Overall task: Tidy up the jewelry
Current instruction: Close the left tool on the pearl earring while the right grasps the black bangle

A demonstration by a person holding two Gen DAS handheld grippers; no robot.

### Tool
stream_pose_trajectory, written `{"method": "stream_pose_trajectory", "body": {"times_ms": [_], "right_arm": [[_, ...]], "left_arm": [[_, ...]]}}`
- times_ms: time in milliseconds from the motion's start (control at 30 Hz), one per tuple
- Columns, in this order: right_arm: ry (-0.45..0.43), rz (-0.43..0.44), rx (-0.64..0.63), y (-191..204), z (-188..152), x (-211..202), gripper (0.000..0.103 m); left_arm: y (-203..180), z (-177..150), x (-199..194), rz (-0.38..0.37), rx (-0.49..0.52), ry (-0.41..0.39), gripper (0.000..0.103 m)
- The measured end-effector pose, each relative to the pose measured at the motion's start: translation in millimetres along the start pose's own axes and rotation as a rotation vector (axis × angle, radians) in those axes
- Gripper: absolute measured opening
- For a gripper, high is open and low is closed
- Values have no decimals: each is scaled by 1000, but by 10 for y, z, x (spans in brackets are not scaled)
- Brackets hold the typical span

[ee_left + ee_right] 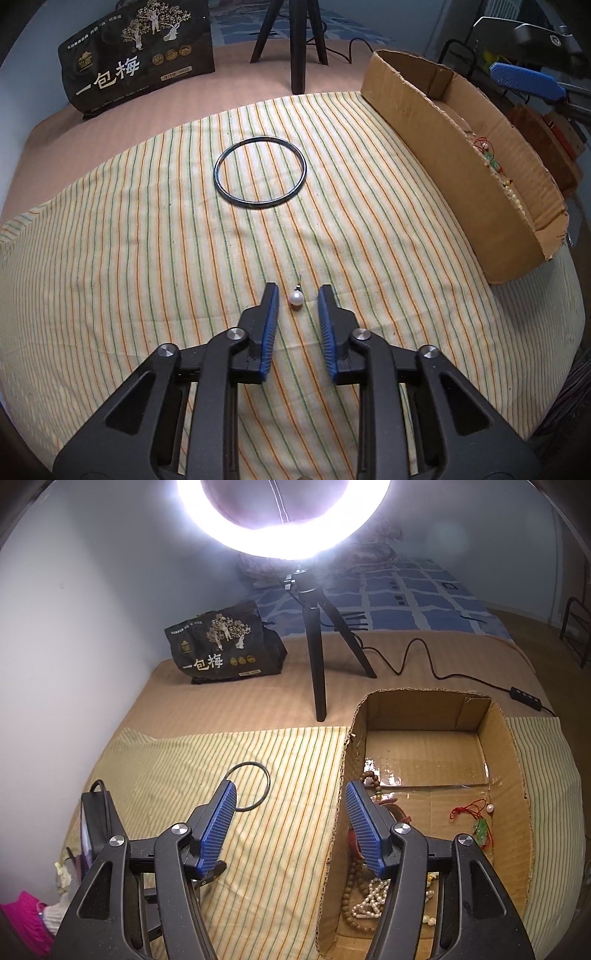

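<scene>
A small pearl earring lies on the striped cloth, right between the tips of my open left gripper, not touched. A dark metal bangle lies flat farther ahead; it also shows in the right wrist view. My right gripper is open and empty, held above the left wall of the cardboard box. The box holds wooden bead strings, a pearl strand, and a red cord with a green pendant.
The cardboard box stands along the right of the cloth. A black snack bag and a tripod leg stand at the back. The ring light glares overhead. A cable with a switch runs behind the box.
</scene>
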State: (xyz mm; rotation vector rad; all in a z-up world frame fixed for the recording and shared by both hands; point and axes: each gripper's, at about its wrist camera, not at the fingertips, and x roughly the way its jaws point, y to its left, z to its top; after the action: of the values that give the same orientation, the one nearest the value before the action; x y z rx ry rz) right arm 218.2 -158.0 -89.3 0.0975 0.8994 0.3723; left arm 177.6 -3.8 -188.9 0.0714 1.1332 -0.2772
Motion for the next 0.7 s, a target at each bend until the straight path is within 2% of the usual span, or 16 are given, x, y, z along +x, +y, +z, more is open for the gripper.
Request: {"method": "stream_pose_trajectory", "body": {"times_ms": [200, 467, 700], "right_arm": [[8, 3, 2, 32, 9, 60, 61], [14, 23, -3, 181, 66, 182, 61], [55, 37, -37, 412, 52, 428, 61]], "left_arm": [[-4, -12, 28, 10, 23, -2, 7], [242, -78, -28, 26, -20, -6, 7], [590, -163, -100, 57, -82, -11, 7]]}}
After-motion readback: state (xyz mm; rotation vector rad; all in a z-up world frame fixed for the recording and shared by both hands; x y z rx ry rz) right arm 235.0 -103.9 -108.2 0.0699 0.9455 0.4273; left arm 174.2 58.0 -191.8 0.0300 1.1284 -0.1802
